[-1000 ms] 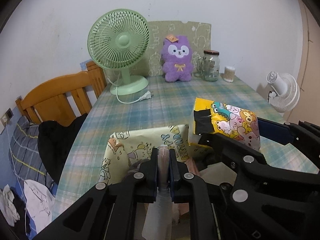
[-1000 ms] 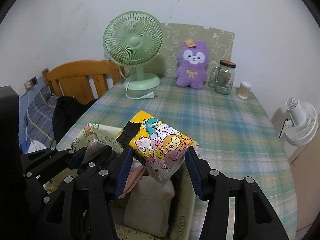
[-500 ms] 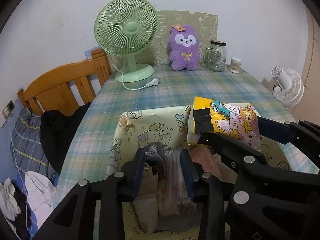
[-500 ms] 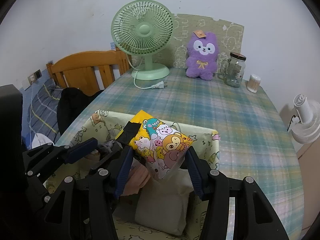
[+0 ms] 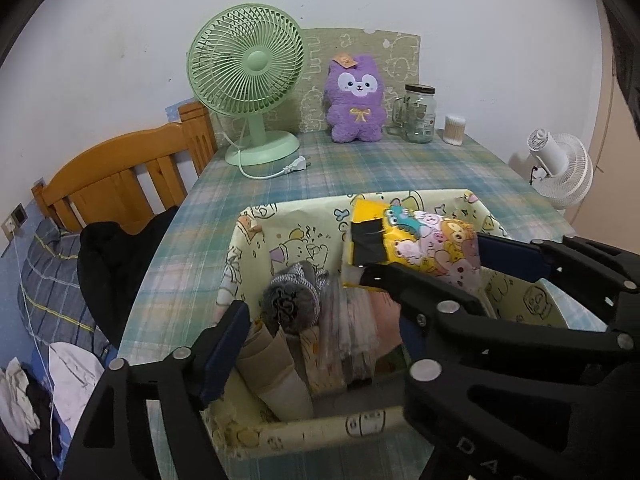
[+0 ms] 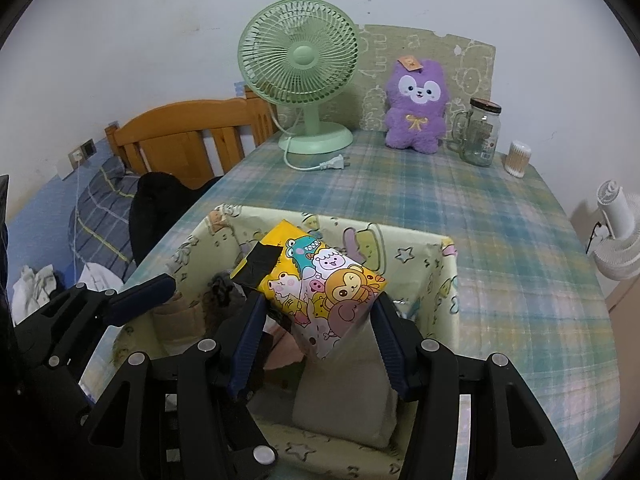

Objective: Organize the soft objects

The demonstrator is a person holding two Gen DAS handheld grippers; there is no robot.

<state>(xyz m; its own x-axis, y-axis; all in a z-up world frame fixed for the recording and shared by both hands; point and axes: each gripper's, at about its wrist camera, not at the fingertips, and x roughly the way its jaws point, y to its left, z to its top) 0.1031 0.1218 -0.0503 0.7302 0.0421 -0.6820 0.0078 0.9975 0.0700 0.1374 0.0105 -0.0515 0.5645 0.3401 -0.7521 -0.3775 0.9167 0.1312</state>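
Note:
A pale yellow cartoon-print fabric box [image 5: 304, 220] [image 6: 424, 264] stands on the plaid table. It holds soft items: a grey knitted bundle [image 5: 292, 296], folded beige and pink cloths [image 5: 352, 332] and a white pillow-like pack [image 6: 344, 400]. My right gripper [image 6: 316, 324] is shut on a yellow cartoon tissue pack [image 6: 320, 276] [image 5: 416, 248] and holds it above the box. My left gripper [image 5: 316, 344] is open and empty above the box's near left part; it also shows in the right wrist view [image 6: 144, 296].
At the table's far end stand a green fan [image 5: 248, 80], a purple plush toy [image 5: 356, 100], a glass jar [image 5: 416, 114] and a cotton-swab tub [image 5: 455, 129]. A wooden chair [image 5: 120, 176] with dark clothing is at the left. A white fan [image 5: 560, 172] is at the right.
My left gripper has opened, let go of the cloth it held, and drawn back above the box. Both views now look down into the box. The right gripper still holds the pack.

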